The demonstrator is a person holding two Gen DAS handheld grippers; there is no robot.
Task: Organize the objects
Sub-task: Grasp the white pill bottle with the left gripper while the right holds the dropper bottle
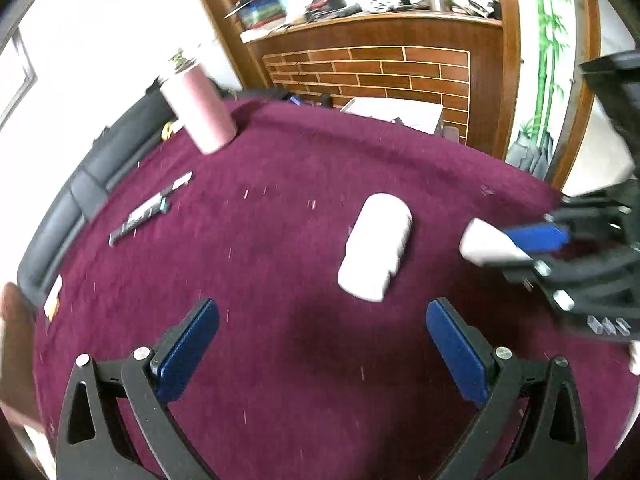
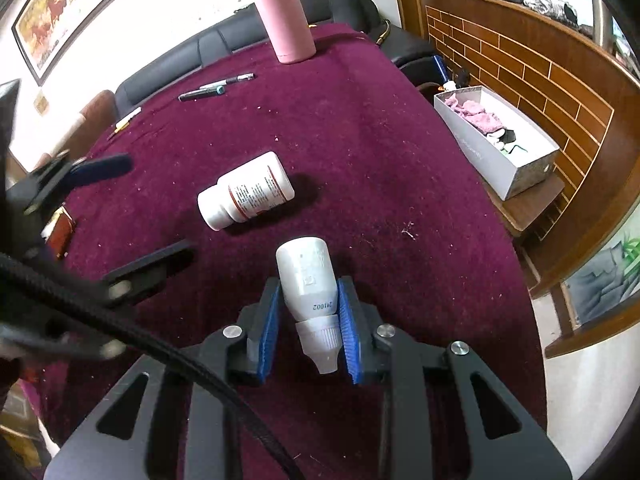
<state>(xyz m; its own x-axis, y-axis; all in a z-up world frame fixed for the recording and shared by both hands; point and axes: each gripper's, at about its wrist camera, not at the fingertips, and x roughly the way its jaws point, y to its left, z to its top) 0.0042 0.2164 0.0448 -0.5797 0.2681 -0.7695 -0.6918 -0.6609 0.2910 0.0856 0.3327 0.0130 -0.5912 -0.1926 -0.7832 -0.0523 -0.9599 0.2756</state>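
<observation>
My right gripper (image 2: 309, 300) is shut on a small white dropper bottle (image 2: 308, 280), held above the maroon tablecloth (image 2: 360, 140); it also shows in the left wrist view (image 1: 486, 246). A white pill bottle (image 2: 246, 192) with a red-striped label lies on its side just beyond it. In the left wrist view the pill bottle (image 1: 376, 246) lies ahead, between and beyond the fingers of my left gripper (image 1: 322, 336), which is open and empty. A pink thermos (image 2: 285, 20) stands at the far edge, also seen in the left wrist view (image 1: 198, 114).
Two pens (image 2: 216, 86) lie on the cloth near the thermos. A small red box (image 2: 60, 232) sits at the left edge. An open white box (image 2: 496, 136) with cloth items stands off the table to the right, by a brick-patterned wooden counter (image 2: 540, 60). A black sofa (image 2: 180, 56) runs behind.
</observation>
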